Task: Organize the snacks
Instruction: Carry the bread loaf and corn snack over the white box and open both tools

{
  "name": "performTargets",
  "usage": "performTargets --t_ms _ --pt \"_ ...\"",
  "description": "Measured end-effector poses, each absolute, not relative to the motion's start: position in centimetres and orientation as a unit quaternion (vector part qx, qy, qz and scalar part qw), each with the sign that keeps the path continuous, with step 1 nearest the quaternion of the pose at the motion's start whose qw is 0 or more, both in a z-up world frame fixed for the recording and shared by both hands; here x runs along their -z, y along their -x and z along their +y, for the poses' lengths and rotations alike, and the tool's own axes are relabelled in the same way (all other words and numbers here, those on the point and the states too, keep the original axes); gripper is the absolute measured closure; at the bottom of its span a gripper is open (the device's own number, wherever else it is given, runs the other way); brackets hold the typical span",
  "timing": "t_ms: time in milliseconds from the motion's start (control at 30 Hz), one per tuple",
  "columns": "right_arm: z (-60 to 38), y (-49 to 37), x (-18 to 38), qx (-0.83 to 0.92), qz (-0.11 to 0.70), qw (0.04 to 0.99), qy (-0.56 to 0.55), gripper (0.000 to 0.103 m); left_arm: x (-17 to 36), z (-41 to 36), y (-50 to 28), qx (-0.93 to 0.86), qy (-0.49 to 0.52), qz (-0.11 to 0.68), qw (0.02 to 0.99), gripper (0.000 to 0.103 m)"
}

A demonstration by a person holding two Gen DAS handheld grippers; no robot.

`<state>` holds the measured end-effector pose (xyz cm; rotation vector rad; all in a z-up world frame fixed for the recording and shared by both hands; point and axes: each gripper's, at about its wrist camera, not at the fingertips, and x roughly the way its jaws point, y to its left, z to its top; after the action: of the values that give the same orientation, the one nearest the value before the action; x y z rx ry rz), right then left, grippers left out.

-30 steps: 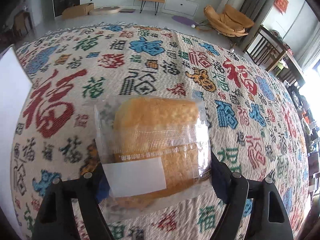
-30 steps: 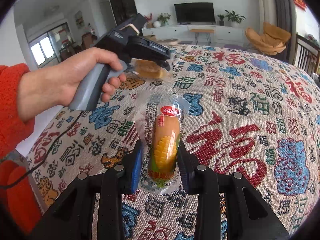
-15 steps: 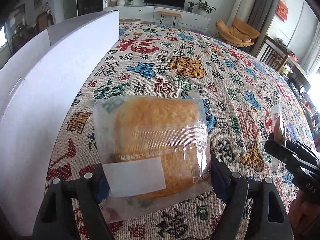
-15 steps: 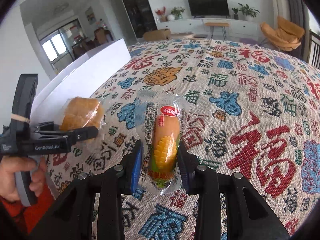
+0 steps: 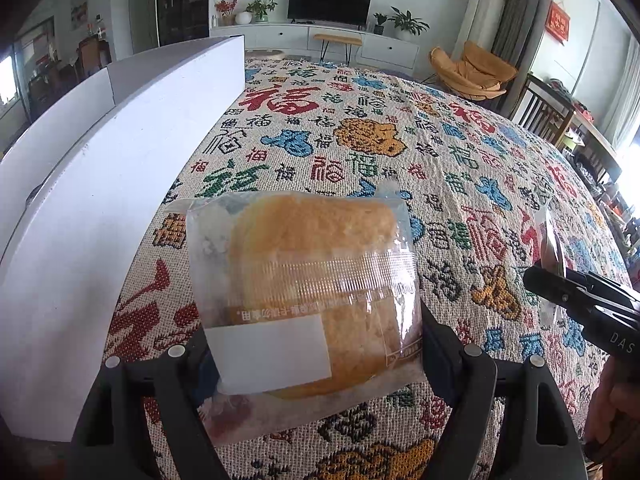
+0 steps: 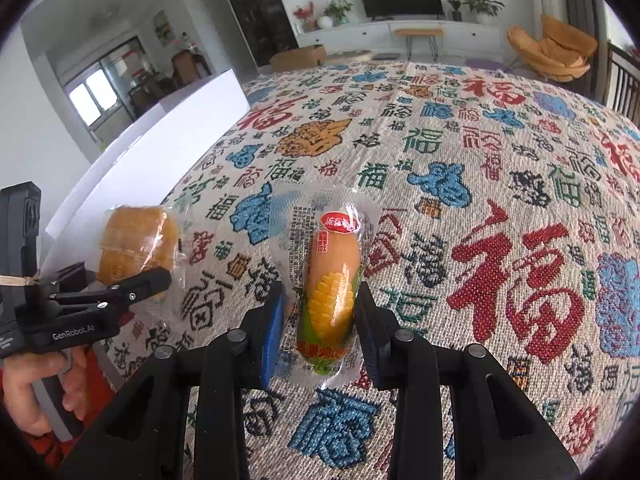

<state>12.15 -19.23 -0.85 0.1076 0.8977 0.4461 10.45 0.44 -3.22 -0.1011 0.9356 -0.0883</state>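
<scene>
where the left wrist camera looks along its own fingers, we see our left gripper (image 5: 312, 352) clenched on a wrapped bread cake (image 5: 312, 292), a soft, square, golden, crumbly-looking slab sealed in clear crinkled plastic with a blank white label at its lower corner. the packet is held up above the woven tablecloth (image 5: 400, 152), a coarse, nubby fabric covered in red, blue, green and black characters. just to the left stands a smooth white box (image 5: 100, 200) with a flat matte wall. at the right edge the black tip of our right gripper (image 5: 568, 284) pokes in, a sliver of clear wrapper showing at it.

from the right wrist camera, our right gripper (image 6: 320, 328) grasps a corn sausage (image 6: 330, 288), a plump cylinder in glossy film printed with yellow kernels and a red oval badge; blue pads (image 6: 274, 336) press its sides, and it stands roughly upright above the cloth (image 6: 480, 160). to the left, the left gripper (image 6: 132, 280), hard black plastic, holds the bread cake (image 6: 136, 242) close to the white box (image 6: 160, 148).
</scene>
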Motion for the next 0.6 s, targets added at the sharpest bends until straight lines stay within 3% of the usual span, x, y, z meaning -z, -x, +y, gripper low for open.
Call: performTargets --t_ms 400,600 --pt "-16.9 -10.9 0.9 -0.229 0.44 0.868 -0.026 0.067 1.4 2.4 -9.2 0.062 0.101 0.441 0.89 0.023" --pt "-13.0 -12.0 -1.7 -0.272 0.427 0.862 0.014 0.067 -4.6 7.3 -7.5 0.079 0.158 0.395 0.901 0.023"
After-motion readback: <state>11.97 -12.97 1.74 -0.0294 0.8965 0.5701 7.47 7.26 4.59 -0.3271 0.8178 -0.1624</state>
